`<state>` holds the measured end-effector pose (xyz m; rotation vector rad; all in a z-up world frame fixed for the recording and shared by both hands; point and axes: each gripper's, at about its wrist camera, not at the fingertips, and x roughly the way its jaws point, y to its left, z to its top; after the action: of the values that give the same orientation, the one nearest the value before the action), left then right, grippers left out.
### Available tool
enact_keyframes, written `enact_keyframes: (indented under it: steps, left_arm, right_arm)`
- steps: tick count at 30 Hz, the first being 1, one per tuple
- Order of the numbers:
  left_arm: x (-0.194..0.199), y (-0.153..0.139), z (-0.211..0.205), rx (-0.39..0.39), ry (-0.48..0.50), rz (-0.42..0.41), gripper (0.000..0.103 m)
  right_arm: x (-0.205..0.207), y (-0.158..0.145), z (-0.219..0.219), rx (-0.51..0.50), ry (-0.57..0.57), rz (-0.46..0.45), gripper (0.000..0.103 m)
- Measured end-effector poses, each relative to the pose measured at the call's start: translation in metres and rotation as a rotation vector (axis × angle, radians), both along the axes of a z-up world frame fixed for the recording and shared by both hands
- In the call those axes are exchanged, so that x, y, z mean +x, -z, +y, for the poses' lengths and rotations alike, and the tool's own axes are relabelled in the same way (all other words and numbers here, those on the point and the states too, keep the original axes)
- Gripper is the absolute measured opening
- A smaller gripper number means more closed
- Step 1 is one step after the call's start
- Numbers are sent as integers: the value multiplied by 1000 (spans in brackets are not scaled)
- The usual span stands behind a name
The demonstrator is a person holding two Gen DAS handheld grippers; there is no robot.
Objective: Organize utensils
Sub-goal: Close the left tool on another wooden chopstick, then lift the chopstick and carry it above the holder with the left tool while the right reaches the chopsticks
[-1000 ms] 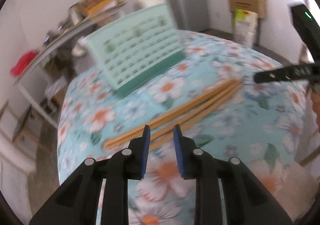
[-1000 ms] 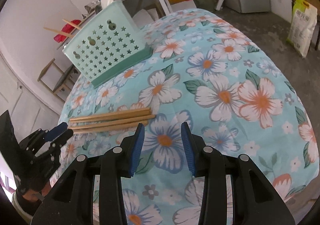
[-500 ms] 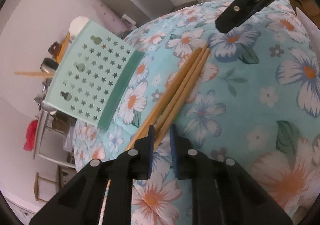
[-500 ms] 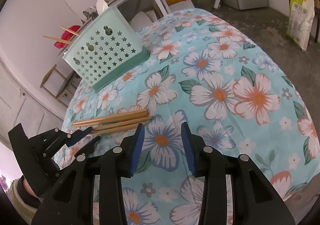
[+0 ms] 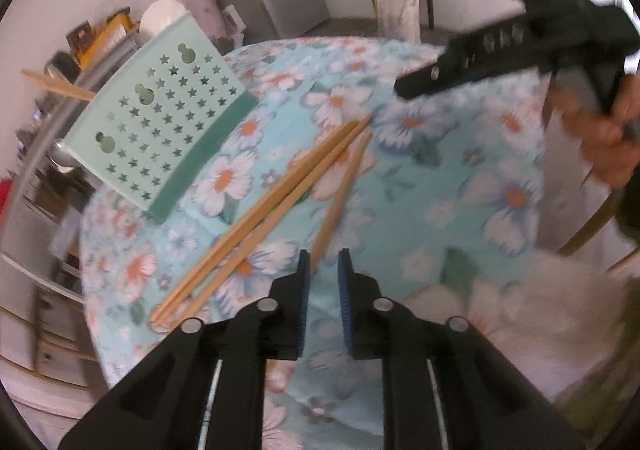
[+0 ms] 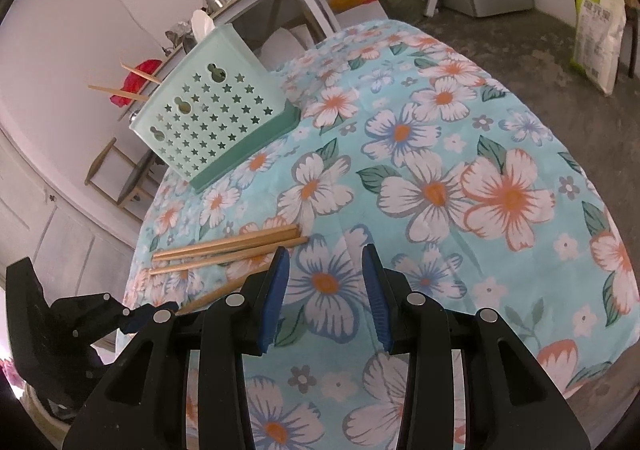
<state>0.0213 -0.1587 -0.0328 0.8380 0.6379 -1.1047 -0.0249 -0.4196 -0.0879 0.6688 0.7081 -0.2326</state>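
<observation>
Left gripper (image 5: 322,264) sits at the lower centre of the left wrist view, jaws narrow and opening, with the near end of one chopstick (image 5: 340,198) just between the fingertips; whether the pads touch it cannot be told. Two more chopsticks (image 5: 256,220) lie side by side left of it on the floral cloth of the counter (image 5: 460,210). Right gripper (image 6: 326,270) hovers over the cloth with jaws moderately wide and nothing between them. Farther back, at the upper left, the mint utensil basket (image 5: 160,122) with star-shaped holes stands on the counter, with chopsticks (image 6: 116,90) protruding from its top.
</observation>
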Motion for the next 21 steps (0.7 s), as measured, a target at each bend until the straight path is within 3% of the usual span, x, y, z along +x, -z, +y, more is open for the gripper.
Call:
enact_keyframes:
  steps: [11,19,21]
  left_arm:
    - [-6,10,-50,5,58,-108,21]
    - [5,21,-77,50,50,-55,20]
    - [6,23,-81,55,48,-48,14]
  right_arm:
    - [2,1,1,-2,6,13,37]
    - [1,1,-1,12,19,1,37]
    - [1,2,-2,17,18,2,37]
